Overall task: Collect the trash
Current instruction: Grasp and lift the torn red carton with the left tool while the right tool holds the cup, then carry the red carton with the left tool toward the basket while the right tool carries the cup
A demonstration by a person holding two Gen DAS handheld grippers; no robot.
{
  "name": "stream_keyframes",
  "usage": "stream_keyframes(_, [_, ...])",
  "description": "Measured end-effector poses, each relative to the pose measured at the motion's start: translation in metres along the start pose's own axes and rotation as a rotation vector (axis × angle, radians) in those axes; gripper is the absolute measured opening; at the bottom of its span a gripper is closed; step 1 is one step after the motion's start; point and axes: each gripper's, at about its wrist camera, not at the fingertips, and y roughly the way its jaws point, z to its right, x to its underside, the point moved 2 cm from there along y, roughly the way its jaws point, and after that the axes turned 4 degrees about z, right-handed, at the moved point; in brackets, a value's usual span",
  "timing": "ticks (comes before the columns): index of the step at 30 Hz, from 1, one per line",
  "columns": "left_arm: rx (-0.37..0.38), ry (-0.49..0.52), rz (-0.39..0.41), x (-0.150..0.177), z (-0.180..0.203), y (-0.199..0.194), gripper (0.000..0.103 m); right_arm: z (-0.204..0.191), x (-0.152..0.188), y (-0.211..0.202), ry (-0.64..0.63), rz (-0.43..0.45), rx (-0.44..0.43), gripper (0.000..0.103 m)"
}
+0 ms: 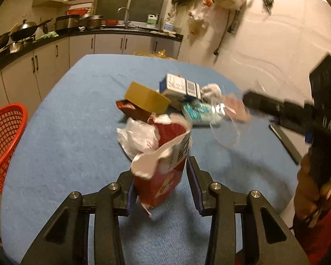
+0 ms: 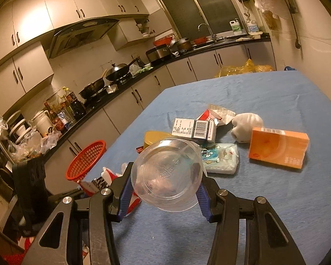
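Observation:
My left gripper [image 1: 161, 176] is shut on a torn red and white packet [image 1: 165, 176], held upright just above the blue tablecloth [image 1: 66, 132]. Crumpled white plastic [image 1: 139, 137] sits right behind the packet. My right gripper [image 2: 165, 176] is shut on a clear plastic cup [image 2: 167, 172], its bottom facing the camera. In the left wrist view that gripper [image 1: 258, 112] reaches in from the right with the cup [image 1: 225, 130]. A pile of trash lies mid-table: a yellow box [image 1: 146, 98], a blue and white carton [image 1: 181, 86], a tissue pack [image 2: 220, 159] and a white wad [image 2: 247, 125].
A red mesh basket [image 1: 4, 137] stands beside the table's left edge, lower than the top. An orange box [image 2: 278, 148] lies right of the pile. Kitchen counters with pans [image 2: 119, 70] run along the far wall. A person's hand [image 1: 309, 187] holds the right gripper.

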Motion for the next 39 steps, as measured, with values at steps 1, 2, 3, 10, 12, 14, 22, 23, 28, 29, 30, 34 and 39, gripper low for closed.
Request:
stream_keyframes(1, [-0.005, 0.007, -0.007, 0.003, 0.002, 0.002, 0.032, 0.000, 0.000, 0.001, -0.001, -0.001, 0.000, 0.055])
stream_keyframes(2, [-0.013, 0.007, -0.006, 0.004, 0.003, 0.003, 0.031, -0.001, 0.001, 0.001, -0.001, -0.003, -0.001, 0.055])
stream_keyframes(3, [-0.012, 0.008, -0.005, 0.004, 0.003, 0.003, 0.028, -0.001, 0.001, 0.002, -0.002, -0.005, -0.003, 0.055])
stream_keyframes(10, [0.001, 0.026, 0.071, -0.011, 0.000, -0.024, 0.021, -0.004, 0.002, 0.000, -0.014, -0.003, -0.008, 0.055])
stream_keyframes(12, [-0.009, 0.023, 0.100, -0.016, -0.006, -0.033, 0.021, -0.003, 0.001, 0.000, -0.013, -0.003, -0.010, 0.055])
stream_keyframes(14, [-0.023, 0.008, 0.111, -0.018, -0.012, -0.037, 0.021, -0.003, 0.002, 0.001, -0.012, -0.004, -0.011, 0.055])
stream_keyframes(22, [0.000, -0.016, 0.040, -0.012, -0.018, -0.022, 0.019, -0.006, 0.004, 0.005, -0.016, -0.017, -0.021, 0.055])
stream_keyframes(23, [-0.001, -0.006, 0.028, -0.009, -0.015, -0.017, 0.019, -0.007, 0.004, 0.005, -0.017, -0.019, -0.021, 0.055])
stream_keyframes(28, [-0.032, 0.037, -0.003, 0.002, -0.008, -0.001, 0.017, -0.008, 0.006, 0.006, -0.016, -0.024, -0.022, 0.055])
stream_keyframes(29, [-0.043, 0.044, 0.000, 0.003, -0.007, 0.000, 0.016, -0.008, 0.006, 0.006, -0.016, -0.025, -0.023, 0.055])
stream_keyframes(30, [-0.051, 0.047, 0.011, 0.004, -0.007, -0.001, 0.013, -0.008, 0.006, 0.006, -0.016, -0.024, -0.022, 0.055])
stream_keyframes(34, [-0.027, 0.057, 0.093, -0.005, -0.004, -0.023, 0.013, -0.007, 0.006, 0.006, -0.011, -0.020, -0.021, 0.055])
stream_keyframes(39, [0.002, 0.096, 0.221, -0.027, 0.002, -0.062, 0.013, -0.006, 0.005, 0.005, -0.006, -0.012, -0.020, 0.055])
